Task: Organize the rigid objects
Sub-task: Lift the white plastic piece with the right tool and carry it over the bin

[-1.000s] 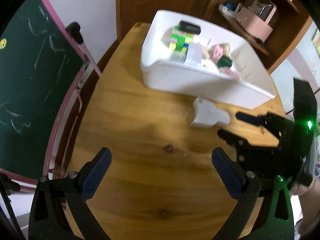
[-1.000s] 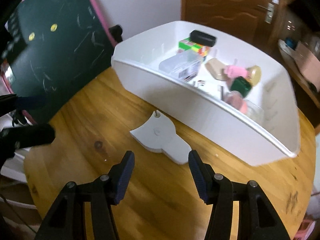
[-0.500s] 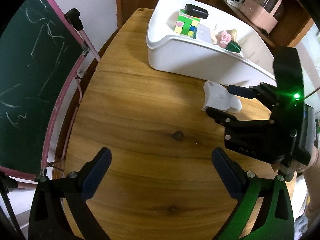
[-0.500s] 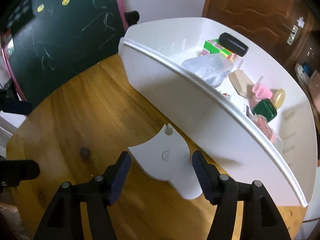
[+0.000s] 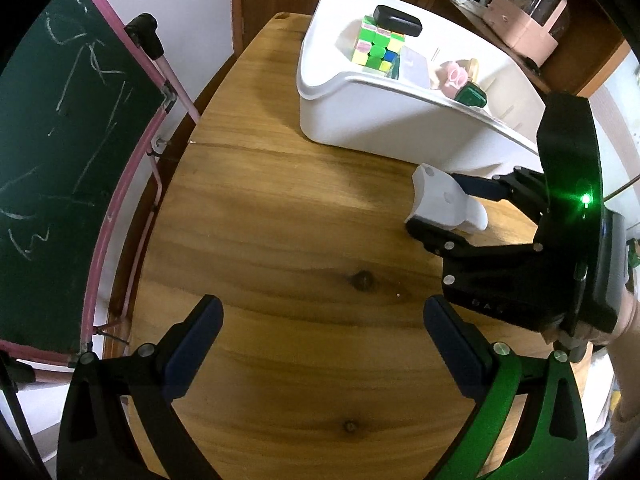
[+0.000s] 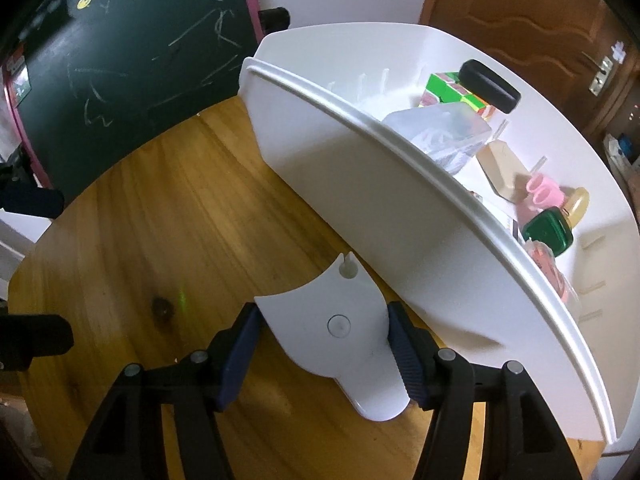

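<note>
A flat white plastic piece (image 6: 332, 320) with a small peg lies on the round wooden table (image 5: 280, 220), just in front of a big white bin (image 6: 340, 184). My right gripper (image 6: 322, 312) points steeply down over it, its blue pads against the piece's left corner and right edge. The left wrist view shows the same piece (image 5: 444, 200) between the right gripper's fingers (image 5: 438, 204). My left gripper (image 5: 322, 312) hangs open above bare wood with nothing between its fingers. The bin (image 5: 360, 120) holds a puzzle cube (image 5: 374, 46), a black case (image 5: 397, 20), a clear box and small jars.
A green chalkboard (image 5: 60, 140) in a pink frame stands off the table's left edge. Behind the bin are a brown door and a shelf with a pink box (image 5: 528, 24). A knot (image 5: 362, 280) marks the wood between the grippers.
The right gripper has come forward and down, so its jaws now sit around the white piece instead of short of it. The left gripper has hardly moved.
</note>
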